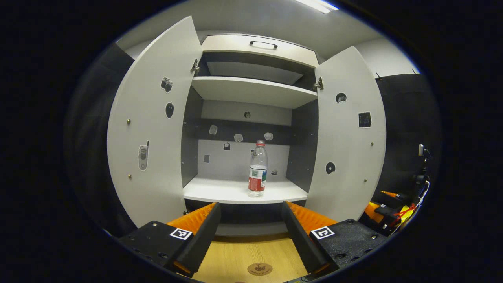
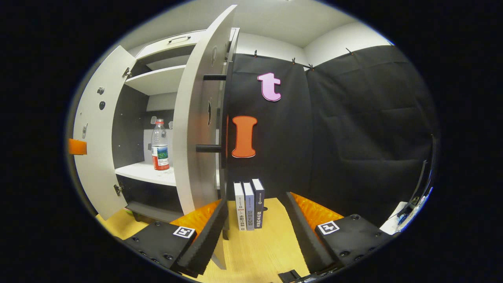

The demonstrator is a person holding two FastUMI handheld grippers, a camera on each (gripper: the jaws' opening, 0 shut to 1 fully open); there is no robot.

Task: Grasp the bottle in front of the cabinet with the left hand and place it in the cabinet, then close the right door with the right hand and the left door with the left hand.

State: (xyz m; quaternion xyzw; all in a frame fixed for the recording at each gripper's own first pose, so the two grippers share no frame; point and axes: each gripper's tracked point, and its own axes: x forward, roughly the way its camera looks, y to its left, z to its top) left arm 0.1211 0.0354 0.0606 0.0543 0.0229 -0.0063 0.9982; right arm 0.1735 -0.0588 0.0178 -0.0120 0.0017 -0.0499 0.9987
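A: Your wooden tabletop [image 1: 251,255] runs under an open cabinet [image 1: 251,90].
B: Clear bottle [image 1: 257,169], red label, upright on its lower shelf [image 1: 220,190]. Your left gripper [image 1: 250,236] and right gripper [image 2: 255,236]: jaws apart, empty.

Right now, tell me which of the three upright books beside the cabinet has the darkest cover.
The rightmost dark navy book; the white book on the left and the grey-blue book in the middle are paler.
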